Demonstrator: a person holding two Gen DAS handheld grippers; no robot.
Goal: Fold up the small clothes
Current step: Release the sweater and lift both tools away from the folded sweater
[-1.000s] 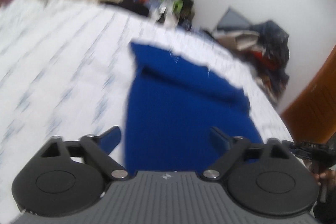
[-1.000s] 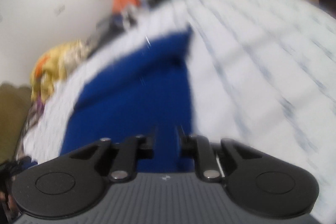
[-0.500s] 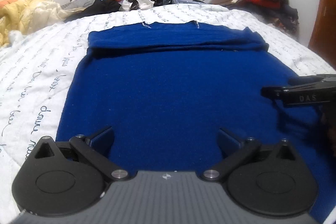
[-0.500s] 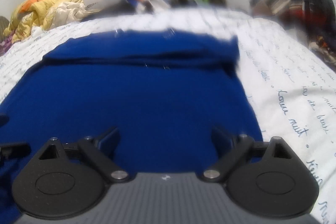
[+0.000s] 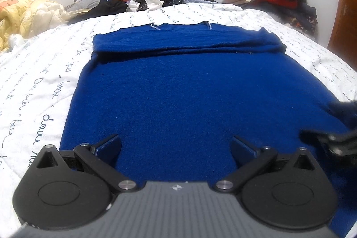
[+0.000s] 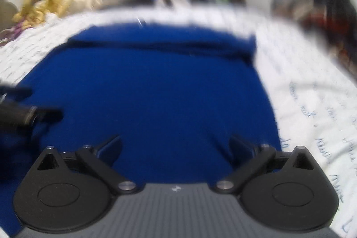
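The left wrist view is sharp and evenly lit by soft indoor light, with no glare; script on the white bedsheet (image 5: 44,73) reads crisply beside the blue sweater (image 5: 178,93). A thin dark shadow lies under the sweater's folded upper band. Fisheye bending curves the bed's far edge, and the corners darken. The right wrist view is smeared by blur (worst beyond the sweater (image 6: 151,86)), its background shapeless.
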